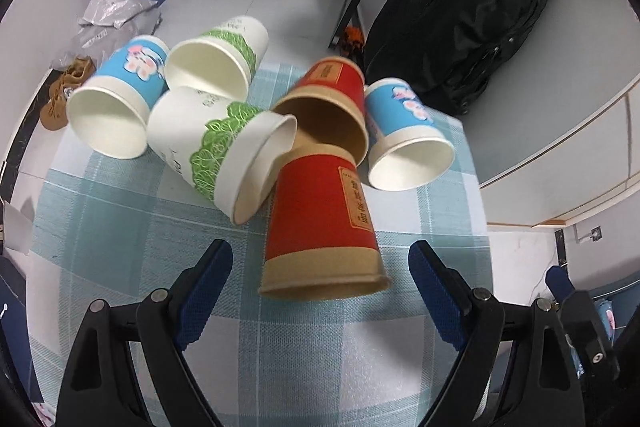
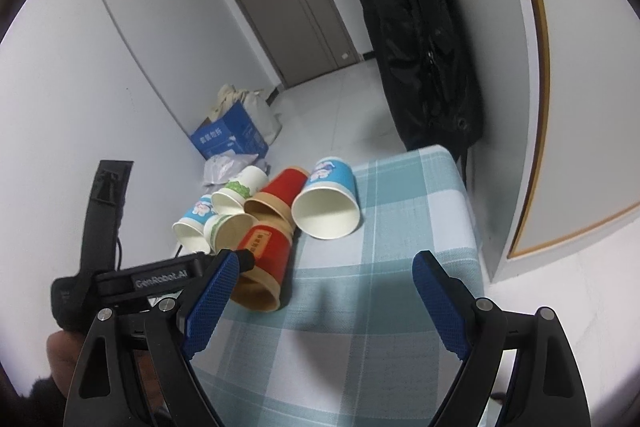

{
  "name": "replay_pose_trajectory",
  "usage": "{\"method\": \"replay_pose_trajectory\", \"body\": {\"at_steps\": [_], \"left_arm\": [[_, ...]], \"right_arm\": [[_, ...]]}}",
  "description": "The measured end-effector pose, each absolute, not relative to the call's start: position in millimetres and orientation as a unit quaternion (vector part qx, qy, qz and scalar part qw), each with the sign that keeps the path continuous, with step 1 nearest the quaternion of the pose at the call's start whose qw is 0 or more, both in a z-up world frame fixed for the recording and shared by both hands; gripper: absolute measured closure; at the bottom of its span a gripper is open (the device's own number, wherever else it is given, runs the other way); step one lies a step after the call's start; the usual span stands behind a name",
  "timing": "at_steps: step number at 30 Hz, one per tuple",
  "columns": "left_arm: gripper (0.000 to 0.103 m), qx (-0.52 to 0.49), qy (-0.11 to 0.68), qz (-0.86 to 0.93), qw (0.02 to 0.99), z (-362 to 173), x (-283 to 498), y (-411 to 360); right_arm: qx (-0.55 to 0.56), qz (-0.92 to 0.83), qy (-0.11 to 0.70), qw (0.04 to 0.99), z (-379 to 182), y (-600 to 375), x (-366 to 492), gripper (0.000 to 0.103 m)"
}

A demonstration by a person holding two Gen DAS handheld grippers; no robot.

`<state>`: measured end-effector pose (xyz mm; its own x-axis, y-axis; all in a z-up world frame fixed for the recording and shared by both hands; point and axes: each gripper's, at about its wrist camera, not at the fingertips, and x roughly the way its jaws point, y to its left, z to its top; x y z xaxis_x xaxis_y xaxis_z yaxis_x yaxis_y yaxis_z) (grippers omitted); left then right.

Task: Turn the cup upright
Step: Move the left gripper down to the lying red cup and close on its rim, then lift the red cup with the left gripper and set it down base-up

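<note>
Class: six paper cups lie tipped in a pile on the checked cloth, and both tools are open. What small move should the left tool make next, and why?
Probably ease the left tool forward and shut it on the nearest red cup. That cup lies on its side with its rim between the open jaws, foremost in the pile, so it can likely be lifted without disturbing the others. The right tool hangs open over bare cloth.

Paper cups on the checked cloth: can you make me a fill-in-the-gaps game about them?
1. The paper cups lie on a checked cloth; there are ___ in all.
2. The cup nearest the left gripper, the near red cup, is red and ___.
3. The far red cup lies on its ___.
4. The right gripper holds ___.

Missing words: six; brown; side; nothing
</note>
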<state>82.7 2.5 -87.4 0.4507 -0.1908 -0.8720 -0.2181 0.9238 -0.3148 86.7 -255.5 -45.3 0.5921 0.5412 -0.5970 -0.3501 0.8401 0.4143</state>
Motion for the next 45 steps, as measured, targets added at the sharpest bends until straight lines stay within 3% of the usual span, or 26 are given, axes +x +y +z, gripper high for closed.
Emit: {"method": "replay_pose_trajectory", "body": {"at_steps": [3,7,29,38,42,45], "left_arm": [[0.018,-0.203,0.531,0.01,0.823,-94,85,4],[0.039,-0.212,0.54,0.007,0.815,-99,88,6],[0.044,-0.211,0.531,-0.042,0.82,-82,60,-14],[0.05,-0.24,0.526,-0.062,0.813,-82,50,-8],[0.062,-0.275,0.515,-0.087,0.807,-75,44,-2],[0.064,-0.294,0.506,-0.096,0.805,-71,39,4]], "right_arm": [[0.138,0.253,0.387,0.876,-49,-258,92,0.014],[0.144,0.255,0.396,0.87,-52,-259,94,0.014],[0.152,0.24,0.394,0.874,-51,-264,80,0.014],[0.153,0.218,0.39,0.881,-51,-268,64,0.014],[0.146,0.212,0.385,0.886,-50,-266,57,0.014],[0.139,0.207,0.384,0.889,-51,-264,52,0.014]]}}
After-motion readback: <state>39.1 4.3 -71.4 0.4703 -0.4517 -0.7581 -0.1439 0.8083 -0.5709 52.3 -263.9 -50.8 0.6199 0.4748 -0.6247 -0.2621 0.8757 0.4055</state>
